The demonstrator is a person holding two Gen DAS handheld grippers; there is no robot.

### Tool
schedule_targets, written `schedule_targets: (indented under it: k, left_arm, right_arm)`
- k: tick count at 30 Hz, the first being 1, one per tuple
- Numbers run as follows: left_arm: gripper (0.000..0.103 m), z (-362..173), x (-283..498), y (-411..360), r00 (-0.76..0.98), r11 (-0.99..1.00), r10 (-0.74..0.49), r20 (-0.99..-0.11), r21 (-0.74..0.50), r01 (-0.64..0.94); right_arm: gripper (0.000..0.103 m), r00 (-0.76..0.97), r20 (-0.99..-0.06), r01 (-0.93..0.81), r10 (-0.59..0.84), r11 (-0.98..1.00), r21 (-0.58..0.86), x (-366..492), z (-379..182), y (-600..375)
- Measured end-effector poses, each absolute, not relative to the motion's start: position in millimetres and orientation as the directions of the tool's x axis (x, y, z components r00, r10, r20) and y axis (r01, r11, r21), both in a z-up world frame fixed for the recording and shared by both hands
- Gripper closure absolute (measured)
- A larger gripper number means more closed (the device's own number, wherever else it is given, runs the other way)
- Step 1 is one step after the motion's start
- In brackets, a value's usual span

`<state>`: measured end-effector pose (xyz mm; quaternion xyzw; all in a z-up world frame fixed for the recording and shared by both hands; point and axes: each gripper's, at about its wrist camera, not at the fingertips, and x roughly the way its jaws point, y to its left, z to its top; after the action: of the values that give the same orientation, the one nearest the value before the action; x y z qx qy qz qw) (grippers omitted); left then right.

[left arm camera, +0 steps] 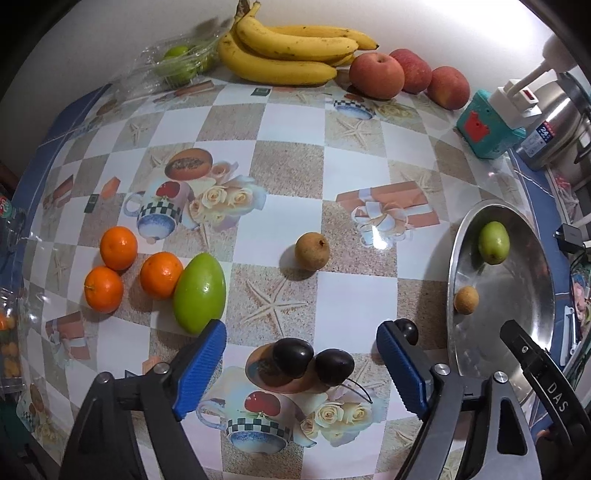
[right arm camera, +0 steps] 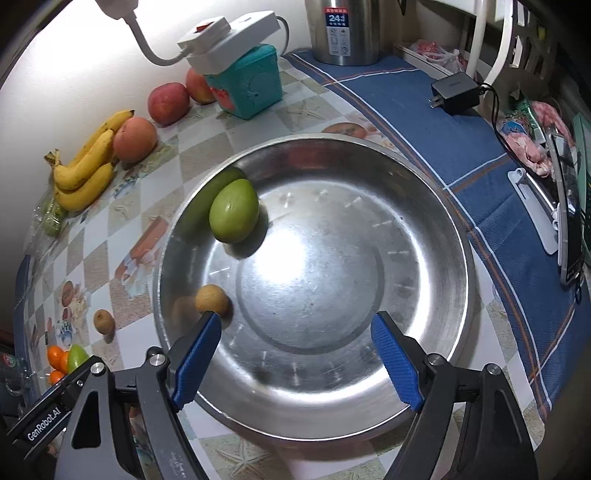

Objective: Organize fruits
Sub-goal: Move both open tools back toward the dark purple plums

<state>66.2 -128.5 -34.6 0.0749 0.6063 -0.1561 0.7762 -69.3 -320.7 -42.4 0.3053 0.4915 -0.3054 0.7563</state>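
Observation:
My left gripper (left arm camera: 301, 330) is open just above the table, and two dark plums (left arm camera: 293, 352) lie loose between its blue pads. A third dark plum (left arm camera: 406, 330) peeks out behind the right pad. A large green fruit (left arm camera: 199, 291) and three oranges (left arm camera: 161, 275) sit to the left, and a small brown fruit (left arm camera: 311, 252) sits further ahead. My right gripper (right arm camera: 295, 321) is open and empty over the steel bowl (right arm camera: 461, 258). The bowl holds a green fruit (right arm camera: 233, 210) and a small brown fruit (right arm camera: 211, 300) beside the left pad.
Bananas (left arm camera: 291, 51), three apples (left arm camera: 376, 75) and a bag of green fruit (left arm camera: 177, 62) line the back wall. A teal box (right arm camera: 251, 85) with a power strip (right arm camera: 229, 40) on top, a steel pot (right arm camera: 343, 29), a charger (right arm camera: 458, 92) and a phone (right arm camera: 570, 218) stand around the bowl.

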Motion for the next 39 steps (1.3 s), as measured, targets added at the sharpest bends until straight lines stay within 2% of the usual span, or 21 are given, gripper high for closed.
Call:
schedule_targets:
  k: [4,6,7,8,25,33,39]
  left_arm:
    - [0.015,-36,67,-130,0.210,0.941,-0.149,-0.966,-0.073,0.332]
    - [0.000,-38,67,-132,0.215,0.940,-0.139,-0.967,-0.060,0.336]
    - [0.000,-38,67,-132,0.225,0.939,-0.130,-0.966,-0.046,0.341]
    - [0.000,-39,67,-133,0.230,0.939,-0.121,-0.966,-0.036,0.342]
    - [0.000,-27,70,-117,0.265,0.946,-0.142,-0.954,-0.052,0.320]
    - [0.000,-5,76,-77,0.323,0.968,-0.162,-0.932,-0.086,0.237]
    - [0.000,0,77,-37,0.337,0.982,-0.174,-0.925,-0.136,0.135]
  right_arm:
    - [0.019,0.328,-0.930,0.760,-0.163,0.631,0.158,-68,-42,-321]
    - [0.019,0.332,-0.929,0.758,-0.166,0.633,0.158,-68,-42,-321]
    - [0.013,0.341,-0.925,0.758,-0.169,0.632,0.164,-68,-41,-321]
    - [0.000,0.347,-0.922,0.759,-0.173,0.629,0.168,-68,-41,-321]
    - [0.000,0.390,-0.901,0.723,-0.188,0.669,0.173,-60,-30,-312]
    - [0.000,0.456,-0.889,0.613,-0.048,0.741,0.274,-38,-29,-280]
    - [0.000,0.509,-0.861,0.525,-0.005,0.795,0.305,-25,-19,-252]
